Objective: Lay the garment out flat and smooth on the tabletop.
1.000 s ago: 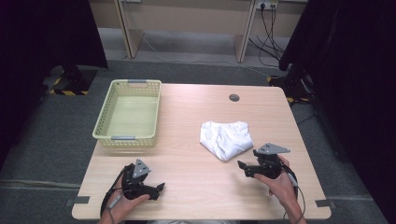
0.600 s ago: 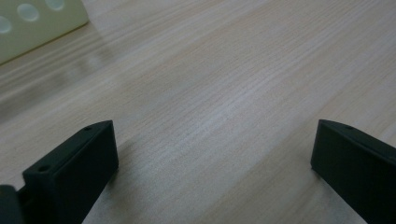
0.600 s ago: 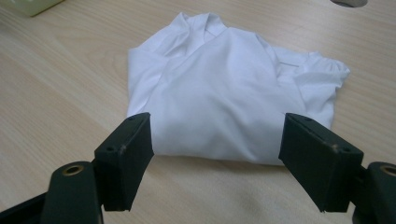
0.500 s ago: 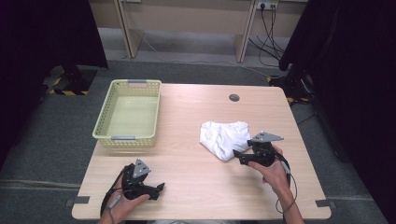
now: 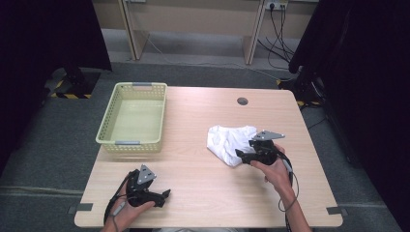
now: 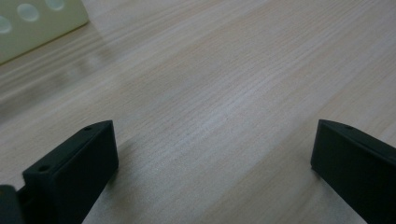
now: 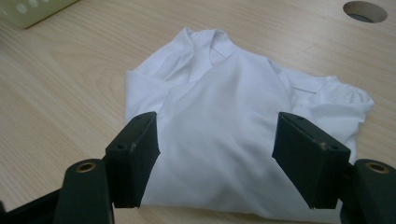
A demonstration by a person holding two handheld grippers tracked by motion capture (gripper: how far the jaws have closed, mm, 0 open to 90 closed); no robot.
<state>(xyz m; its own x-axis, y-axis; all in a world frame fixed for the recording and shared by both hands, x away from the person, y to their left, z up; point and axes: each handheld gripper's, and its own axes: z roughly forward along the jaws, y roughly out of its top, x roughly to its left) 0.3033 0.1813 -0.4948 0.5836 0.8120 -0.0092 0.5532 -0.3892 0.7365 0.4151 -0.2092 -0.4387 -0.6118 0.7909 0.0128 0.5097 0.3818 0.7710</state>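
**A:** What can you see from up high?

**B:** I see a light wooden table (image 5: 203,193). A white shirt (image 5: 226,143) lies folded in a soft heap on the right half of it. A pale yellow basket (image 5: 110,126) sits at the back left, well apart from the shirt. I can see nothing inside it.

**A:** Where is your right gripper (image 5: 240,154)?

**B:** It is at the near right edge of the shirt. In the right gripper view its two black jaws stand wide apart, one on each side of the white cloth. They are not squeezing it. I cannot tell if they touch the cloth.

**A:** And the shirt up close?

**B:** I can see its collar at the far end, and the cloth is a bit crumpled. A round hole (image 7: 364,11) in the table is behind it, off to the right.

**A:** What about your left gripper (image 5: 166,194)?

**B:** It rests low near the front left of the table, in my left hand (image 5: 126,210). Its jaws are spread wide too, with only bare wood between them. A corner of the basket shows far off in that view.
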